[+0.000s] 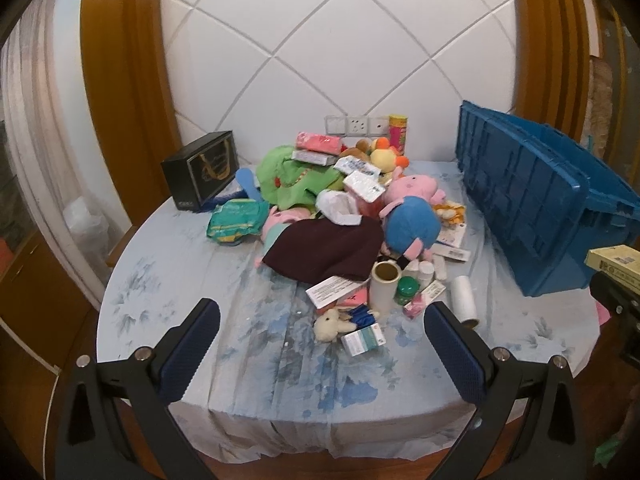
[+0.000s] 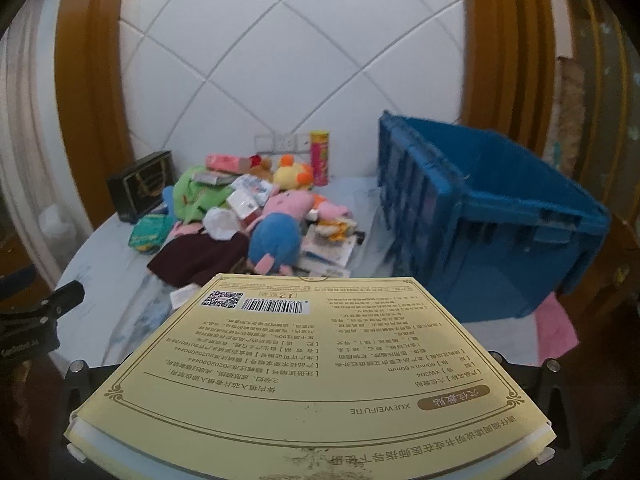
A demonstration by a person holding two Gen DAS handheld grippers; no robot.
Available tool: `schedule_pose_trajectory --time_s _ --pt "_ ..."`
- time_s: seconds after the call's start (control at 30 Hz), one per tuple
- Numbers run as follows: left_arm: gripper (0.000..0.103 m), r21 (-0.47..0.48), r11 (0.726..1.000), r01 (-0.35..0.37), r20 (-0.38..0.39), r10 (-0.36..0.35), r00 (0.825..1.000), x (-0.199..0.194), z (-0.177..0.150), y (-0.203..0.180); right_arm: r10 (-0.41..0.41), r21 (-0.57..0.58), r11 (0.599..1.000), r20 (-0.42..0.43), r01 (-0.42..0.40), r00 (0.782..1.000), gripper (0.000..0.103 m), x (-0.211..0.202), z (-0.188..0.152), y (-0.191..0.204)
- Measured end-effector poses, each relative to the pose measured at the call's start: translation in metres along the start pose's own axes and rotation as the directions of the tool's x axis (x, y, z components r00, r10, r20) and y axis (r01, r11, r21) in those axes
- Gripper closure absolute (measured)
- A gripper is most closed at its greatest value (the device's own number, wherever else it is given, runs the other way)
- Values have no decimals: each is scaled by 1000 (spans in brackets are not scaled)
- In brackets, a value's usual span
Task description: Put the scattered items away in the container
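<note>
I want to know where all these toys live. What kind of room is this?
Probably a room in someone's home. A round table with a flowery cloth holds a heap of plush toys, beside a padded white wall and wooden trim.

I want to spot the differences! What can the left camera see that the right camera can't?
Only the left view shows the open left gripper, the small white bunny, the green-capped bottle and the paper rolls.

Only the right view shows the printed face of the yellow box in the right gripper, plus something pink under the bin.

Both show the blue bin, the toy pile and the black box.
</note>
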State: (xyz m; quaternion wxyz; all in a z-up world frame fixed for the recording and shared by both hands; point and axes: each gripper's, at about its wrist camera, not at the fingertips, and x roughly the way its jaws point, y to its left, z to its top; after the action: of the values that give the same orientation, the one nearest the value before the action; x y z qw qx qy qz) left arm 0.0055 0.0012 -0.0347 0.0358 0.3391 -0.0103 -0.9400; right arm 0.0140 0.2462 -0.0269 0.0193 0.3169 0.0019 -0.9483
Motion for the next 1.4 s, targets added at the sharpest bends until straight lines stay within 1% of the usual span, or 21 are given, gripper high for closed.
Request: schedule_pose_trajectory --time_s 0.1,0.2,0.23,0.3,0.33,0.37,0.4,0.43,0.47,0.5,0.67,0.77,0.9,0.97,1.03,1.1,1.13,1.17,1.2,1.27,1.4 --pt "0 -9 1000 -24 -40 24 999 17 -10 5 47 2 999 -21 -47 999 0 16 -8 -3" --pt "0 -1 999 -45 -84 45 995 38 -25 9 83 6 997 -66 -83 994 0 42 -19 -4" --pt "2 5 999 -49 -106 50 993 49 -31 9 96 11 995 -84 -96 992 0 53 -23 -5" --pt "12 11 999 -50 -154 51 987 71 -41 10 118 29 993 -138 -115 983 0 77 -32 -4" --pt "20 9 999 -44 -178 45 983 81 -44 11 130 39 991 -165 -125 978 0 89 -36 -3" --pt "23 8 999 -35 -201 36 979 92 -47 11 139 38 990 -185 -134 973 0 97 -40 -1" --pt "24 6 1000 -26 -225 27 974 103 -51 11 147 32 989 -210 -144 967 0 108 -44 2" --pt "30 7 1000 -16 -244 17 970 116 -53 11 145 32 989 -226 -141 963 1 118 -47 4" --pt "39 6 1000 -1 -263 3 965 128 -55 9 141 32 990 -242 -138 960 1 128 -50 6" --pt "41 5 1000 15 -283 -12 959 140 -57 8 140 41 990 -252 -134 958 1 135 -53 6" --pt "42 18 995 95 -341 -83 936 181 -62 -3 104 51 994 -296 -93 950 1 169 -59 8" --pt "42 27 993 119 -342 -103 934 193 -57 -7 89 72 995 -308 -71 947 1 181 -58 5" --pt "42 33 991 129 -338 -111 935 204 -48 -9 108 86 992 -278 -87 955 1 186 -49 4" --pt "42 26 991 132 -342 -116 933 207 -41 -9 130 91 990 -240 -111 962 0 186 -37 4" --pt "41 9 991 132 -323 -122 939 207 -32 -7 172 78 984 -145 -162 974 0 181 -18 4" --pt "35 -13 992 126 -297 -124 947 203 -21 -6 172 31 985 -83 -170 982 0 183 -3 5" --pt "29 -25 992 123 -282 -125 951 200 -15 -6 158 9 987 -99 -158 982 0 189 2 7" --pt "25 -29 992 122 -265 -125 956 196 -9 -7 150 -13 988 -116 -153 982 0 195 6 7" --pt "25 -25 992 123 -244 -125 962 192 -2 -8 142 -35 988 -134 -148 981 0 201 9 7" --pt "25 -4 992 129 -207 -127 970 183 10 -17 159 -59 984 -140 -169 977 0 207 10 3" --pt "24 17 980 199 -175 -193 966 171 25 -38 199 -87 973 -168 -215 966 0 217 9 1"
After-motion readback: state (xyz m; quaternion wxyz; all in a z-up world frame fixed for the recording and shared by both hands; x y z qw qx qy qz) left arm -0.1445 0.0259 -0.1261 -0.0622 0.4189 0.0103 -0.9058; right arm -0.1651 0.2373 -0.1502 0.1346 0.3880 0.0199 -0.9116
